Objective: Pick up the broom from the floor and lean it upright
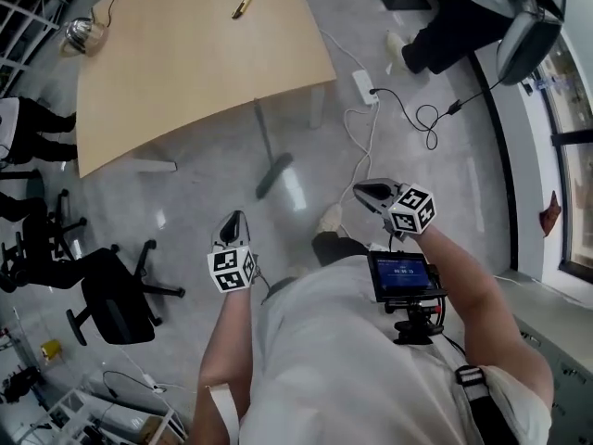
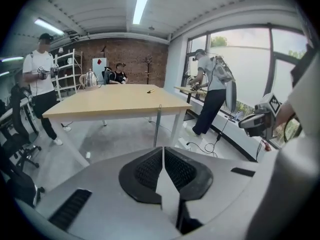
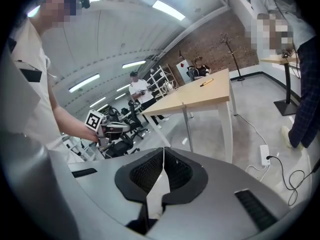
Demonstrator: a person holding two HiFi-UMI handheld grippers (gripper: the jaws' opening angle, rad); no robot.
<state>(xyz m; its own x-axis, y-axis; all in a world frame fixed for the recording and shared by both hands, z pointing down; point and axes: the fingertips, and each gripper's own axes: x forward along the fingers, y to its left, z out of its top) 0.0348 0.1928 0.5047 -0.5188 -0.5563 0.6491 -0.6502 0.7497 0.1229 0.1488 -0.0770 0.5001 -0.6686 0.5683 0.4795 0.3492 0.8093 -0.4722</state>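
Bench (image 1: 185,63) edge props the broom (image 1: 268,156) upright, its head on the floor (image 1: 445,184). My left fingers (image 1: 235,222) and right fingers (image 1: 371,193) are both closed, empty. I'd judge it done; withdraw slowly, clear of the handle.

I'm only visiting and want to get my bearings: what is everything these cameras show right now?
table: one, light wood, upper left of the head view
broom: one, grey, upright against the table's near edge
small tool: one, yellow and black, on the tabletop
metal kettle: one, silver, at the table's far corner
power strip: one, white, on the floor right of the table, with cables
office chair: at least two, black, on the floor at left
bystanders: three, one by the window, one standing left, one seated at the back
chest screen: one, black, on the wearer
left gripper: grey, shut, empty
right gripper: grey, shut, empty
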